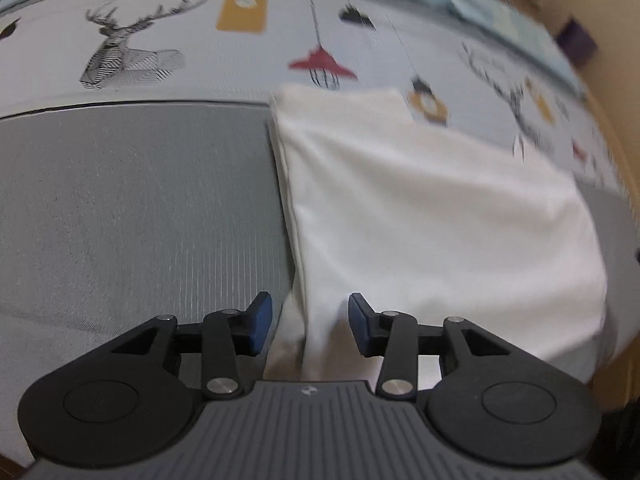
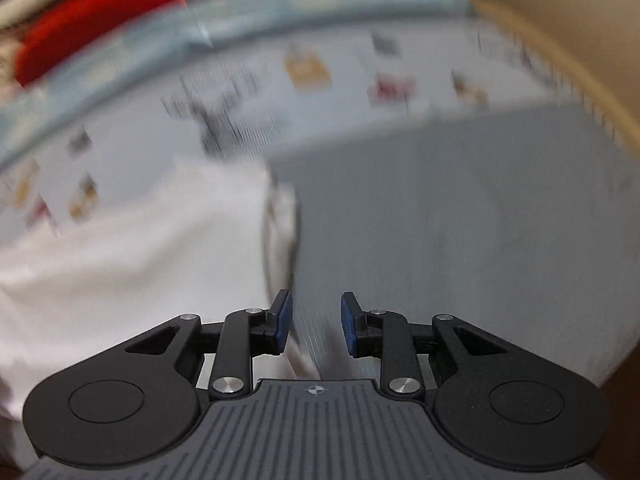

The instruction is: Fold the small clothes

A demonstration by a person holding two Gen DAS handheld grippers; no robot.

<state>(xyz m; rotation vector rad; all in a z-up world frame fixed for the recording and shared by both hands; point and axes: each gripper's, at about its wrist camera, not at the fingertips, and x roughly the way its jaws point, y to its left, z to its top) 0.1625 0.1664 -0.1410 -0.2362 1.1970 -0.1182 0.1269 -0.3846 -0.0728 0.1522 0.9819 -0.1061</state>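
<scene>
A white garment (image 1: 420,208) lies partly folded on the bed, across the grey cloth and the printed sheet. My left gripper (image 1: 310,320) is open, its blue pads either side of the garment's near left corner, which bunches up between them without being pinched. In the right wrist view, which is blurred, the same white garment (image 2: 140,248) lies to the left. My right gripper (image 2: 316,322) is open and empty over the grey cloth, just right of the garment's right edge.
A grey ribbed cloth (image 1: 140,208) covers the near bed, also in the right wrist view (image 2: 460,220). A sheet printed with deer and lamps (image 1: 200,40) lies behind. A red cushion (image 2: 96,20) sits far left. A tan bed edge (image 2: 552,52) curves at right.
</scene>
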